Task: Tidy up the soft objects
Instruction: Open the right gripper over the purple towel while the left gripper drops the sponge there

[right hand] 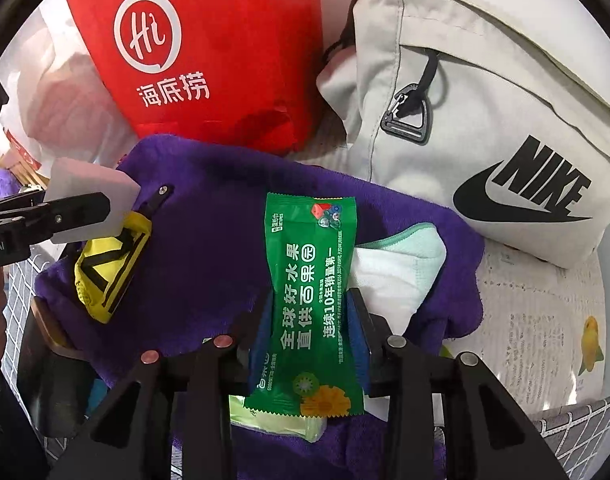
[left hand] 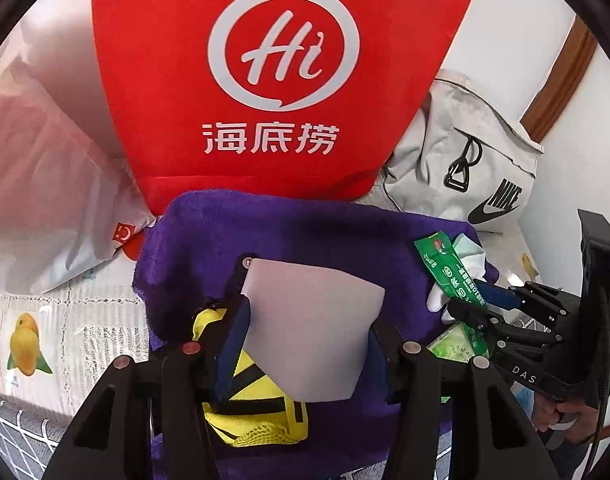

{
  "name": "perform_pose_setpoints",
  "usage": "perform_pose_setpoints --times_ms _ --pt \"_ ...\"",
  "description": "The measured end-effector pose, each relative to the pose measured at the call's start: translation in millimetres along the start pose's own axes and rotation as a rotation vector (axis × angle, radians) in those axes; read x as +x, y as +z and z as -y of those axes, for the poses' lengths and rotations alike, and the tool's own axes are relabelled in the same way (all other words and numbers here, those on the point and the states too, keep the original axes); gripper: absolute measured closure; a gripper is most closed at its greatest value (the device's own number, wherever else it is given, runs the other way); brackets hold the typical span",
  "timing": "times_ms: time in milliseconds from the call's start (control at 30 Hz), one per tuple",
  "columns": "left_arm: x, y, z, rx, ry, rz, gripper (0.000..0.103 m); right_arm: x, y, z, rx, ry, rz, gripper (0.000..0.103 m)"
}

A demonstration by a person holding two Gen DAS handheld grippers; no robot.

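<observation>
My left tool (left hand: 305, 320) is closed on a pale foam block (left hand: 311, 332), holding it above the purple towel (left hand: 305, 232), and my right tool (right hand: 309, 320) is clamped on a green snack packet (right hand: 311, 276) over the same towel. A yellow mesh pouch (left hand: 261, 400) lies on the towel under the left tool, and a white cloth with a mint edge (right hand: 401, 256) sits just beside the packet. Behind them stand a red bag (left hand: 281, 72) and a grey Nike bag (right hand: 485, 120), both on the fruit-print tabletop (right hand: 545, 320).

To do this step well, I'd keep each grip light enough not to crush the foam or burst the packet, and move one arm at a time, since the tools are close over the towel and could clash. I judge the bags are the likely destinations, though I can't see their openings.

Both tools point forward and slightly down, the left one reaching in from the left of the right view, roughly level.
</observation>
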State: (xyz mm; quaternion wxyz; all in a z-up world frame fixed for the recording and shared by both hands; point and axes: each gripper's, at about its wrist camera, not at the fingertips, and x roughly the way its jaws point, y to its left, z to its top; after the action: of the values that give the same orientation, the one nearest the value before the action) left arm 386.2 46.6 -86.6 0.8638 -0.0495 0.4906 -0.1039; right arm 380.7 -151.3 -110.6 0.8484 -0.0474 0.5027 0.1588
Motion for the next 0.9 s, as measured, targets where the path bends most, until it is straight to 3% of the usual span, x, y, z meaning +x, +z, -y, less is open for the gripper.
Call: perform_pose_setpoints --times_ms 533,700,900 --pt "5 0 -4 -0.036 -0.012 0.006 0.048 -2 2 -5 -0.005 0.008 -0.002 0.062" --pt "-9 3 -6 -0.058 -0.071 0.091 0.051 -8 2 -6 -0.009 0.009 0.012 0.062" --pt "5 1 1 -0.073 -0.155 0.027 0.051 -12 0 -2 0.004 0.011 0.017 0.061"
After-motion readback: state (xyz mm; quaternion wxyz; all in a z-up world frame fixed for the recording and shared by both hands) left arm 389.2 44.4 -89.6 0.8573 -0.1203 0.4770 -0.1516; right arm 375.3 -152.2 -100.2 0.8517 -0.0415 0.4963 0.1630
